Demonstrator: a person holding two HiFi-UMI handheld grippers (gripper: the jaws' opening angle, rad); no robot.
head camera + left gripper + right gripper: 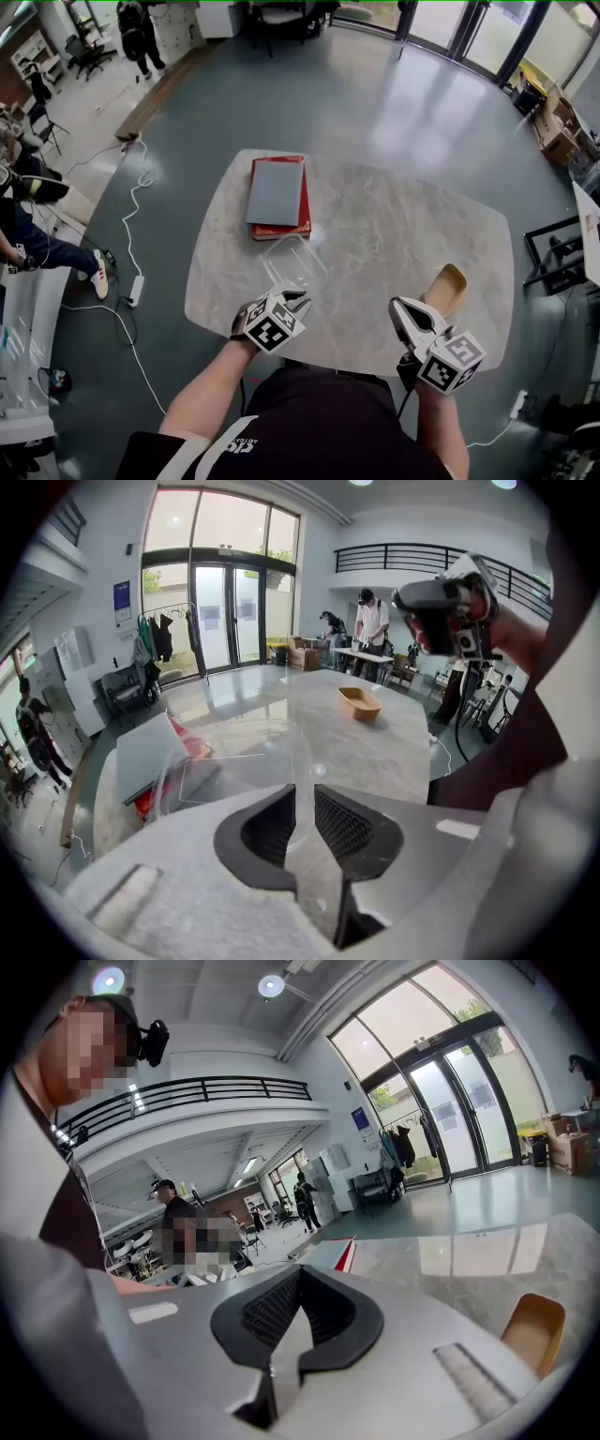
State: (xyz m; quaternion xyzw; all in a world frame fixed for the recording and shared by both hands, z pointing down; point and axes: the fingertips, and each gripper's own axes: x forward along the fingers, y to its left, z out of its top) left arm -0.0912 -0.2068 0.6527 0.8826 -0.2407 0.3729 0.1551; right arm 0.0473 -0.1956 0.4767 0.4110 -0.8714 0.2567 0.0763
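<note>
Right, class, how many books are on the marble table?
2. Both are stacked at the table's far left: a grey book lies on top of a red book. A thinner one could be hidden between them. The left tool grips a clear stand nearer the person.

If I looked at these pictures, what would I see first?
Probably the grey-and-red book stack at the far left of the marble table. Nearer, the left tool pinches a clear plastic piece, and a wooden dish sits by the right tool.
</note>
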